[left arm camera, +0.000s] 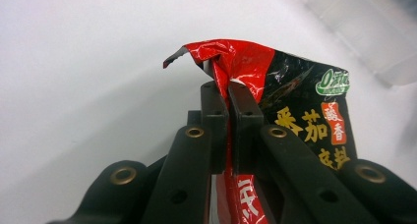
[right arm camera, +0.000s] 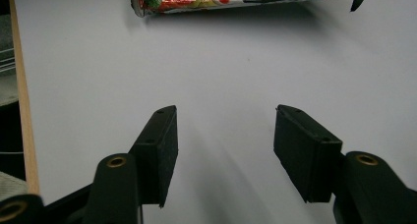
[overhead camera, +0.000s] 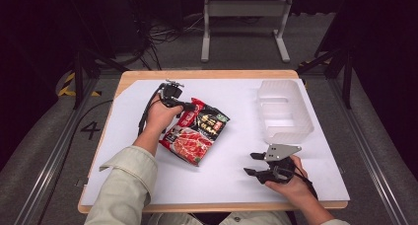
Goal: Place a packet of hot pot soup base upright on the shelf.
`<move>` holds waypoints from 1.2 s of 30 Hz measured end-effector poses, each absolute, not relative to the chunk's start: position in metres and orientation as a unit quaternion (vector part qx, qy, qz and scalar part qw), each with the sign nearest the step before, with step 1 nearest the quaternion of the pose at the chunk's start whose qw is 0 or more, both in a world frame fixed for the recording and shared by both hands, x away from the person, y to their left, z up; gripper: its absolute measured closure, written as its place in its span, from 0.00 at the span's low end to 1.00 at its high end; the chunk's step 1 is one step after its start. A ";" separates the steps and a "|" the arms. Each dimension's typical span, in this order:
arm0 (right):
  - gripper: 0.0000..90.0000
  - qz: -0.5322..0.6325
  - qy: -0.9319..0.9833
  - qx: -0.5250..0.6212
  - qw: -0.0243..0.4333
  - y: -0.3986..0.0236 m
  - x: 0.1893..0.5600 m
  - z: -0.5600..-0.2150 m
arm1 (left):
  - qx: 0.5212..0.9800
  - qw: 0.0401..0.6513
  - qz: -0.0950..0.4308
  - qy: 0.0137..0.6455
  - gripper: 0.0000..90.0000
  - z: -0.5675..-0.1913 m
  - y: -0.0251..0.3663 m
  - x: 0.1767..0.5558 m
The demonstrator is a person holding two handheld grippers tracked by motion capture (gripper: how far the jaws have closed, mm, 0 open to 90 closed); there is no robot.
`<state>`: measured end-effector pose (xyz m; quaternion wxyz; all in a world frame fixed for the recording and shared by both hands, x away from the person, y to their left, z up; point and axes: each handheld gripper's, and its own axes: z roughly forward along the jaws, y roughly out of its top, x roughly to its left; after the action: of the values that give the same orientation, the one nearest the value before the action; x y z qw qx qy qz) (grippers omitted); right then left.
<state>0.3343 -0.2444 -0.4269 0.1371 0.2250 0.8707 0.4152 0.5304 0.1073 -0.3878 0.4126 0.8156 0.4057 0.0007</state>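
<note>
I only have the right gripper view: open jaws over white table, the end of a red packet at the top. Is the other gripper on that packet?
Observer: Yes. The left gripper is shut on the red and black crinkly foil packet, pinching its crumpled red top edge.
Operator: Lifted or flat?
Observer: In the high view most of it lies on the white table; whether the pinched end is raised, I cannot tell.
Operator: Anything else on the table?
Observer: A clear frosted plastic bin stands at the far right, beyond the right gripper.
</note>
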 end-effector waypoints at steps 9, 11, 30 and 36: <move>0.47 0.416 0.870 0.224 0.144 -0.244 0.334 -0.424 | 0.801 0.459 0.022 0.383 0.97 -0.366 0.115 0.509; 0.47 0.418 0.868 0.224 0.145 -0.245 0.334 -0.423 | 0.801 0.467 0.034 0.374 0.97 -0.359 0.116 0.502; 0.47 0.417 0.869 0.218 0.153 -0.241 0.330 -0.418 | 0.756 0.559 0.150 0.306 0.97 -0.318 0.123 0.426; 0.47 0.420 0.867 0.216 0.155 -0.241 0.328 -0.415 | 0.755 0.567 0.165 0.287 0.97 -0.313 0.128 0.404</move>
<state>0.3277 -0.2408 -0.4149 0.1552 0.2164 0.8674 0.4204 0.4043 0.1277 -0.3133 0.5667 0.7545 0.2868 0.1650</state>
